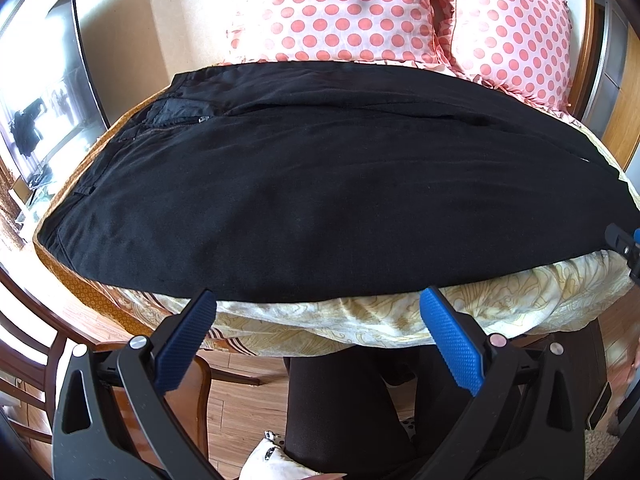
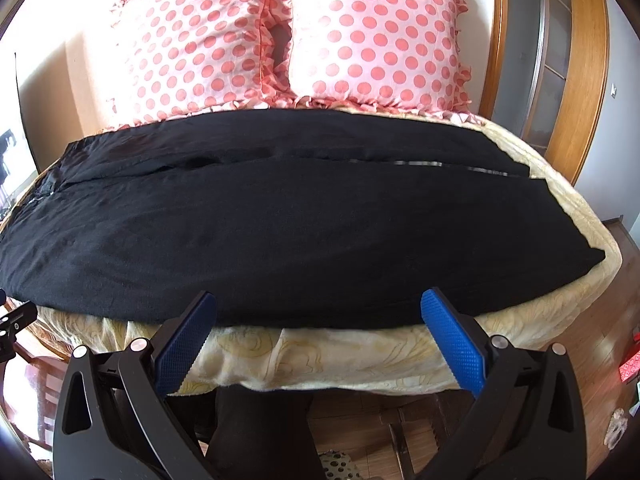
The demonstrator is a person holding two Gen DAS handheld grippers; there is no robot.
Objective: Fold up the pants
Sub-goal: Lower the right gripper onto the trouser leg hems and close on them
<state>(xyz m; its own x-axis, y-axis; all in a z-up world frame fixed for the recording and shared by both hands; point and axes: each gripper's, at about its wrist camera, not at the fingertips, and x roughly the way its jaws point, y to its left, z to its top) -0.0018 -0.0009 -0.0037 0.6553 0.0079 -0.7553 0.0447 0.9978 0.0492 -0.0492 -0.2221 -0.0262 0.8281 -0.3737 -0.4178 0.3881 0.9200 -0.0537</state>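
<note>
The pants [image 1: 320,200] lie flat across the middle of both frames, spread over a cream quilt [image 1: 440,316], waistband and zipper at upper left, leg hems at right. Two dotted pillows [image 2: 280,40] stand behind them. My left gripper [image 1: 316,340] and right gripper [image 2: 318,340] hover at the bottom of their frames just short of the near edge, jaws wide and empty. The cloth looks soft, light and limp, so I judge it will sag and crease wherever unsupported. I would pinch the near edge, one gripper toward the waistband, one toward the hem, catching the full thickness without the quilt below.
</note>
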